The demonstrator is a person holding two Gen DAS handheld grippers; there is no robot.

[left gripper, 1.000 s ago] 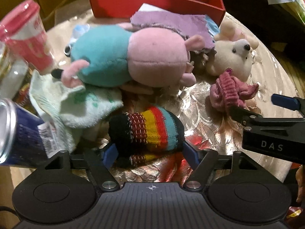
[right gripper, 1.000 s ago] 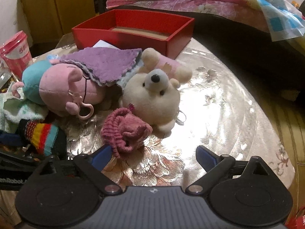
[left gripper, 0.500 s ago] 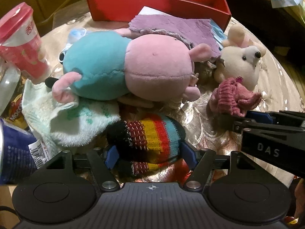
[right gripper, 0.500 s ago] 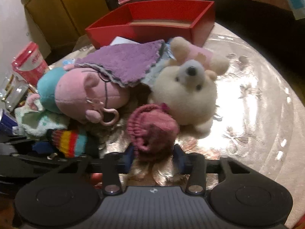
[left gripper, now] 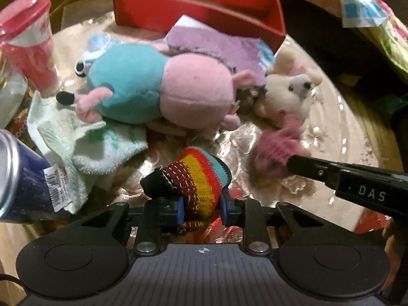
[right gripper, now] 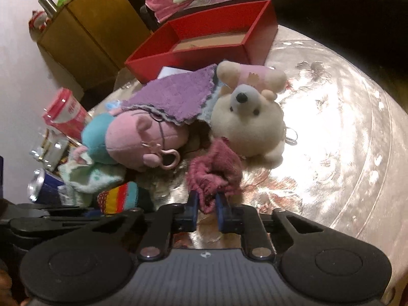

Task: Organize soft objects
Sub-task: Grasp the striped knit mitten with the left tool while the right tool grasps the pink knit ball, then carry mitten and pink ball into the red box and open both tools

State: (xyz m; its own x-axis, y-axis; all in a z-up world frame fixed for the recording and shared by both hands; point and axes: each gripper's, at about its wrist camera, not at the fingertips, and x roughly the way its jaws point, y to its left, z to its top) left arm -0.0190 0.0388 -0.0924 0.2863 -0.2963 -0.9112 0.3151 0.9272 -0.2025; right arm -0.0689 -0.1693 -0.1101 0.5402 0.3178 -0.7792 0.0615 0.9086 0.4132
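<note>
I am closing my left hand-held gripper (left gripper: 201, 207) on the striped sock (left gripper: 196, 178), which is bunching between the pads, gripped low so the toe end is sticking out ahead. My right hand-held gripper (right gripper: 206, 207) is pinching the pink knit sock (right gripper: 214, 170) by its near edge, tight because the cloth is thin. Beyond both, past the plush pig (left gripper: 163, 89) and cream bear (right gripper: 247, 127), the red box (right gripper: 204, 38) is sitting open on the counter (right gripper: 331, 127), probably where the socks belong.

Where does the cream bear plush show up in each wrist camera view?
Left wrist: cream bear plush right of centre, beside the pink pig plush.
Right wrist: cream bear plush at centre, above the gripped pink knit.
Shared landmark: red box behind it.
</note>
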